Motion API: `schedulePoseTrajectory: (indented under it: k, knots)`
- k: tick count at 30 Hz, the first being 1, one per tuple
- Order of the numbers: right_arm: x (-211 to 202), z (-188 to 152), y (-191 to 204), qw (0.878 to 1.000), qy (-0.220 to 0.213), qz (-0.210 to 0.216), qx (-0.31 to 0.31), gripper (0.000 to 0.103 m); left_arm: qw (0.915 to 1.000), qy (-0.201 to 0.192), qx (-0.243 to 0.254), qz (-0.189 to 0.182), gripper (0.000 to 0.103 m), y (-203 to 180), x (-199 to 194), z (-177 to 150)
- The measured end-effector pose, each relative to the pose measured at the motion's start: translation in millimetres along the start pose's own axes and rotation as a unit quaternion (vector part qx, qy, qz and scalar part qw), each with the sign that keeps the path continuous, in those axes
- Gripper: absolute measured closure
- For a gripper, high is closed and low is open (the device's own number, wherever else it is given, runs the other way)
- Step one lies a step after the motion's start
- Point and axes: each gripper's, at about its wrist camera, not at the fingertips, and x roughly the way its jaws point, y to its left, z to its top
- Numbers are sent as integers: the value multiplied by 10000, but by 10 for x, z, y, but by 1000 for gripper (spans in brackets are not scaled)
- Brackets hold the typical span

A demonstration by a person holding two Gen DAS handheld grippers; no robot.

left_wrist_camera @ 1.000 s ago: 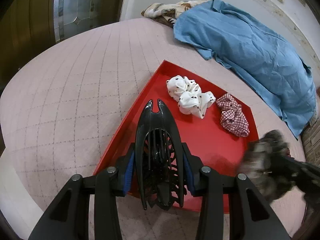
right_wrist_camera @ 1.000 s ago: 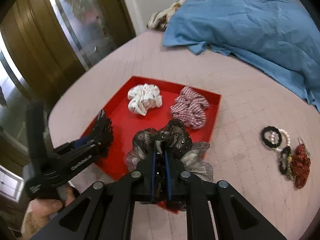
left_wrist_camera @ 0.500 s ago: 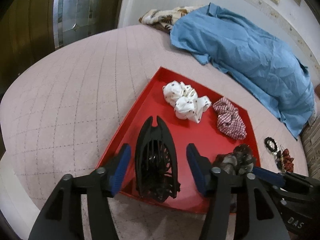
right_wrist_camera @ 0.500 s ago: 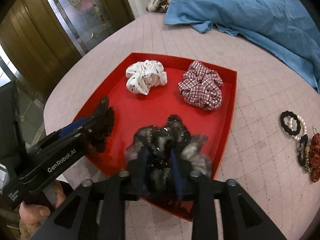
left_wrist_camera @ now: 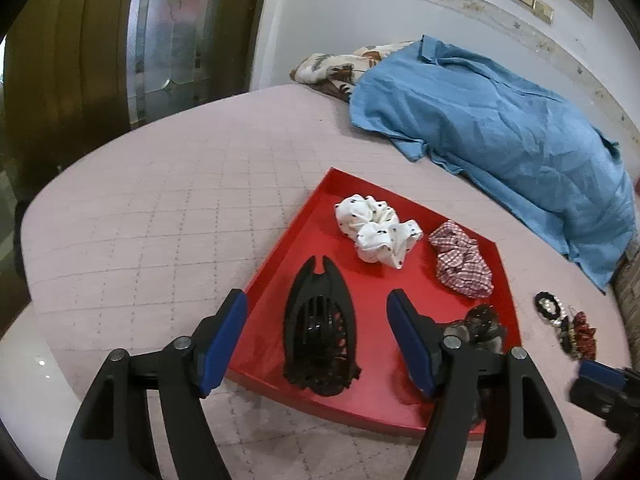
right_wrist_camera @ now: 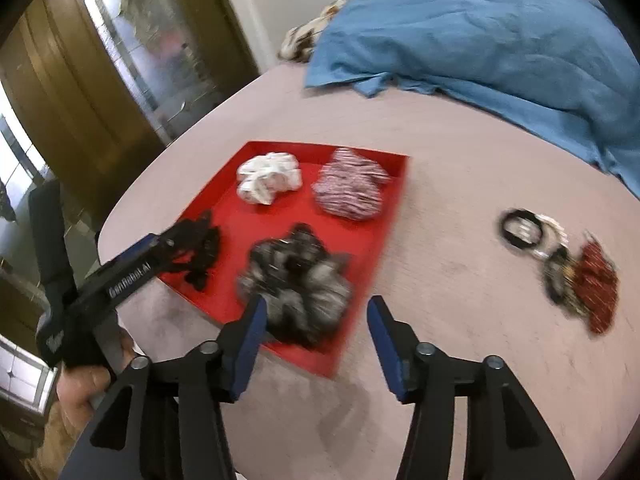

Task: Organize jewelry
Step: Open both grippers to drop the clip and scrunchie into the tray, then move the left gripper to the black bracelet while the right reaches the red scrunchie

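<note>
A red tray [left_wrist_camera: 304, 236] [right_wrist_camera: 394, 216] lies on the pink quilted table. In it are a black claw hair clip [left_wrist_camera: 320, 330] [right_wrist_camera: 200, 248], a white dotted scrunchie [left_wrist_camera: 376, 230] [right_wrist_camera: 266, 178], a red checked scrunchie [left_wrist_camera: 460, 258] [right_wrist_camera: 350, 192] and a grey-black scrunchie [left_wrist_camera: 480, 326] [right_wrist_camera: 296, 280]. My left gripper [left_wrist_camera: 318, 340] is open, its pads either side of the clip and apart from it. My right gripper [right_wrist_camera: 316, 342] is open and empty, just back from the grey-black scrunchie. Loose hair ties and a dark red scrunchie [right_wrist_camera: 596, 284] [left_wrist_camera: 580, 330] lie right of the tray.
A blue cloth [left_wrist_camera: 500, 136] [right_wrist_camera: 480, 28] and a patterned cloth [left_wrist_camera: 328, 68] lie at the table's far side. A dark wooden door with a glass panel [left_wrist_camera: 168, 32] stands beyond the left edge. The table's near edge is close below both grippers.
My left gripper opened and let the black clip down in the tray. My right gripper opened, left the grey-black scrunchie in the tray, and pulled back.
</note>
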Motion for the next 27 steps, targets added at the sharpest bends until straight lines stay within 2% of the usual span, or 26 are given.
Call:
schedulePoseTrajectory:
  k: [5, 9, 11, 15, 20, 27]
  knots:
    - [-235, -279, -508, 9983, -39, -319, 486, 40, 9995, -130, 217, 188, 32, -92, -30, -31]
    - [-414, -494, -968, 9933, -73, -606, 977, 40, 9980, -417, 418, 214, 32, -219, -156, -57]
    - [-526, -602, -1188, 9900, -125, -746, 1194, 40, 9979, -373, 499, 171, 32, -301, -196, -64]
    - [-715, -792, -1555, 9833, -215, -930, 1549, 40, 9970, -228, 726, -121, 32, -517, -341, -98]
    - [-855, -975, -1910, 9753, -347, -986, 1945, 40, 9918, 8, 1173, -511, 32, -940, -475, -130]
    - [-866, -1064, -2163, 9695, -491, -860, 2244, 40, 9779, 426, 1653, -1206, 32, -1645, -524, -191]
